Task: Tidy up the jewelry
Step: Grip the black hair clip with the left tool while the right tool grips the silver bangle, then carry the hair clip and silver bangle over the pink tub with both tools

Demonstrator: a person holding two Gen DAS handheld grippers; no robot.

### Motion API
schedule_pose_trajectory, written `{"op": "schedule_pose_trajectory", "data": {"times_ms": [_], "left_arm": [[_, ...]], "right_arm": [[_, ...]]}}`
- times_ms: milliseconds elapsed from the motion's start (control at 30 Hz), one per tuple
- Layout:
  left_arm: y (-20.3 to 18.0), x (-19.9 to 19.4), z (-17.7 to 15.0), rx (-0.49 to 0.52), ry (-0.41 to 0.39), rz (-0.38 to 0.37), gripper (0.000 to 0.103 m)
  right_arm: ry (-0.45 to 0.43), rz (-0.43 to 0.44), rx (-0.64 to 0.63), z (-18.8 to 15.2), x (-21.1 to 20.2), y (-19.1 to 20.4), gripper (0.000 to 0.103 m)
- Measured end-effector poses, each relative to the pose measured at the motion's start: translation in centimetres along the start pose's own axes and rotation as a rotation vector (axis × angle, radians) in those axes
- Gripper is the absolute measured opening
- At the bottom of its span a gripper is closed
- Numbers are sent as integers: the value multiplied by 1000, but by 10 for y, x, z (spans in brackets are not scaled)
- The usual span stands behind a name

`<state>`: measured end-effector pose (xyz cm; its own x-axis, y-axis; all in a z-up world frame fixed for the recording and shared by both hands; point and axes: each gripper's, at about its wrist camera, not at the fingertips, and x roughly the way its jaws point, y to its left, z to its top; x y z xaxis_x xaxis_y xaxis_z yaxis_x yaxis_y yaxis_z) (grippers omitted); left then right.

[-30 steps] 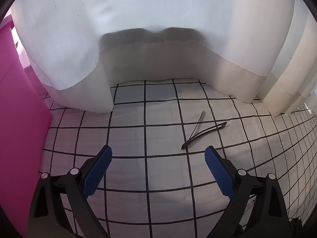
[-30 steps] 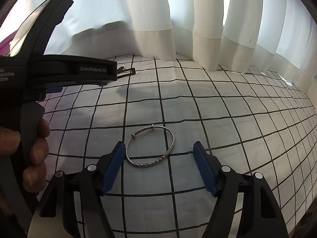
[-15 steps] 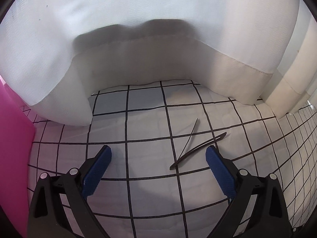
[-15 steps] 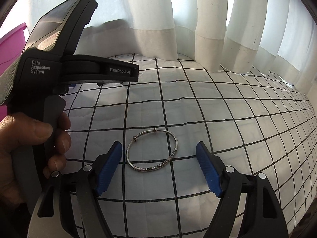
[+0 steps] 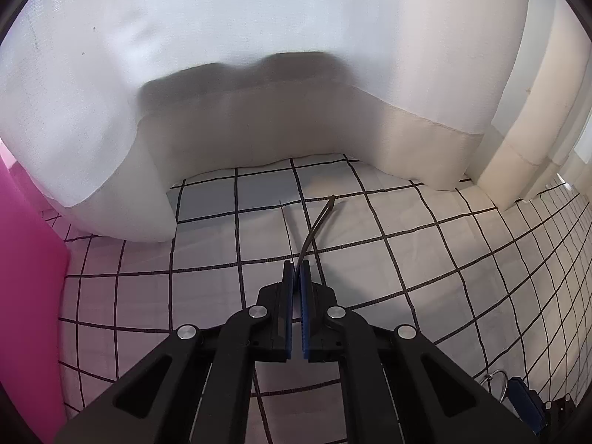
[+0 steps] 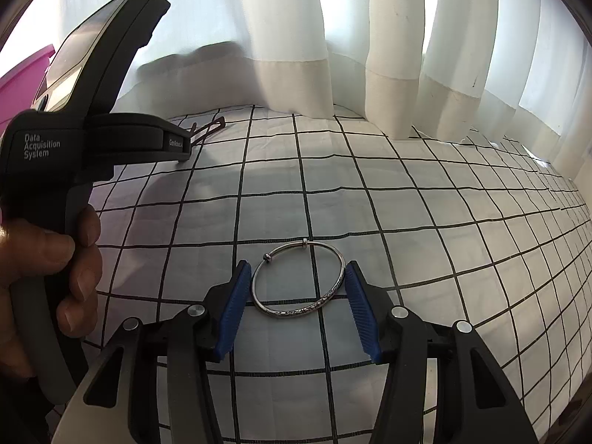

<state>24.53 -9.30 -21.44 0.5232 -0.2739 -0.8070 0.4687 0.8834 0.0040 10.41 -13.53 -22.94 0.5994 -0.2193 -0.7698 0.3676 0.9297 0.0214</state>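
While no tray, box or stand for sorted pieces shows in either view, the work reads as barely begun, both pieces being only at the pick-up stage. Item one, the surface: a white cloth with a black grid [image 6: 407, 199] laid over what may be a bench or a bed, which of the two cannot be told; white curtains [image 6: 288, 37] hang at its far edge, and a bright pink flat-sided object [image 5: 26, 296] stands at the left, its purpose unknown. Item two: the left hand-held gripper [image 5: 296, 270], black with blue pads, carried in the person's hand [image 6: 48, 270], is clamped on the near end of a dark, slender, curved metal hair clip [image 5: 318, 222], whose two prongs reach forward over the cloth; whether it is lifted clear cannot be told. Item three: the right hand-held gripper [image 6: 296, 277] of the same make is closing, jaws at a middling gap, around a thin round silver bangle with an engraved band [image 6: 299, 277] lying flat on the cloth; the right pad appears to touch its rim, the left stands just beside it. Outstanding, by judgement: secure the bangle, lift both, and place them wherever storage lies.
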Motion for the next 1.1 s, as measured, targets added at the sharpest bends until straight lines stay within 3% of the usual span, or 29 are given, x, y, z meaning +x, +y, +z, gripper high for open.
{"op": "schedule_pose_trajectory", "data": {"times_ms": [700, 1100], "left_arm": [[36, -76, -47, -62, -42, -33, 4], [15, -112, -61, -104, -60, -19, 4]], "right_arm": [[-45, 61, 5, -12, -28, -10, 51], [-75, 103, -35, -16, -60, -28, 51]]}}
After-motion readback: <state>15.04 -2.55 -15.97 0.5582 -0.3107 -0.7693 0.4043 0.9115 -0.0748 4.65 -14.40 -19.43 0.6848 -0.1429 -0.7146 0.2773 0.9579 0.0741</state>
